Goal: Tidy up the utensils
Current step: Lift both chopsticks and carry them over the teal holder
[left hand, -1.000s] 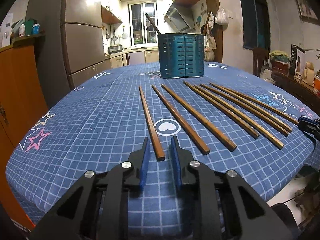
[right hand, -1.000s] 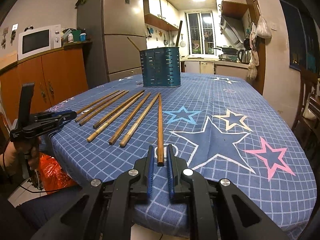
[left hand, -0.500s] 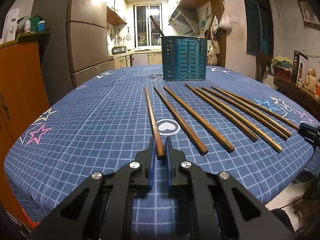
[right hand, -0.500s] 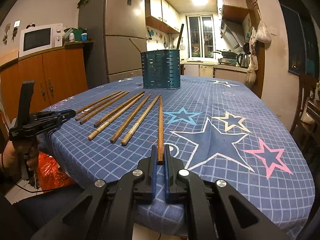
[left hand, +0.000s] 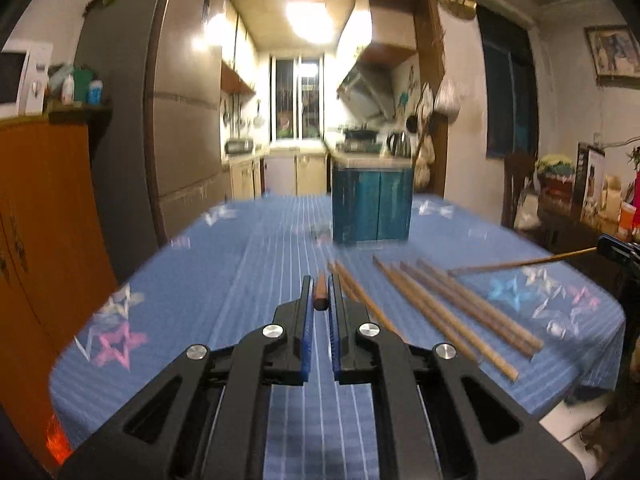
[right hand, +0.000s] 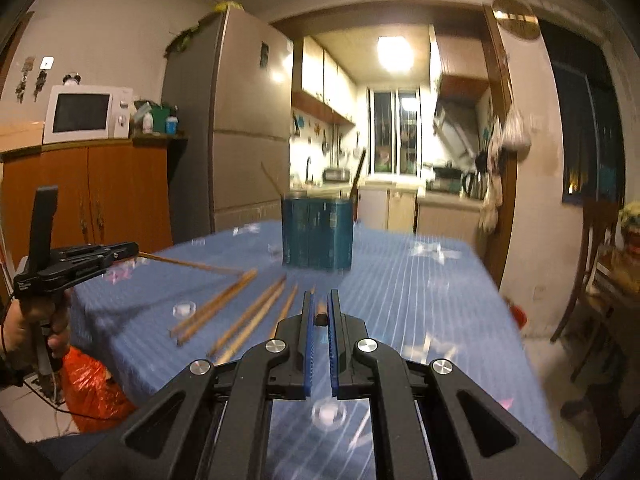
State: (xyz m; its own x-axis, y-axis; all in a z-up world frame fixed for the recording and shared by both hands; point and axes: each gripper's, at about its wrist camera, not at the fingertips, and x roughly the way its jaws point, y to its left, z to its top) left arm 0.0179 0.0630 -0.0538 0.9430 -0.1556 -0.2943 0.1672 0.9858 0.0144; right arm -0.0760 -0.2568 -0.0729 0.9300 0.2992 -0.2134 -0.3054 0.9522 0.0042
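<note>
My left gripper (left hand: 320, 282) is shut on the near end of a brown chopstick (left hand: 320, 296), lifted off the blue star-patterned tablecloth (left hand: 248, 280). My right gripper (right hand: 319, 298) is shut on another chopstick's end (right hand: 320, 319), also raised. Each shows in the other's view: the right gripper (left hand: 618, 249) holds its chopstick (left hand: 520, 264) slanting down to the table, and the left gripper (right hand: 80, 262), in a person's hand (right hand: 36, 320), does likewise with its chopstick (right hand: 188, 264). Several chopsticks (left hand: 448, 312) lie side by side on the cloth. The teal slotted holder (left hand: 372, 204) stands at the far side with two sticks in it (right hand: 357, 172).
An orange plastic bag (right hand: 92, 384) sits on the floor by the table's left edge. A wooden chair (right hand: 592, 280) stands to the right. An orange cabinet (right hand: 92, 196) with a microwave (right hand: 86, 113) and a tall fridge (right hand: 240, 128) stand behind the table.
Both grippers closed on the near ends of the outermost chopsticks and then rose, lifting those ends off the cloth. The other chopsticks and the holder stayed put.
</note>
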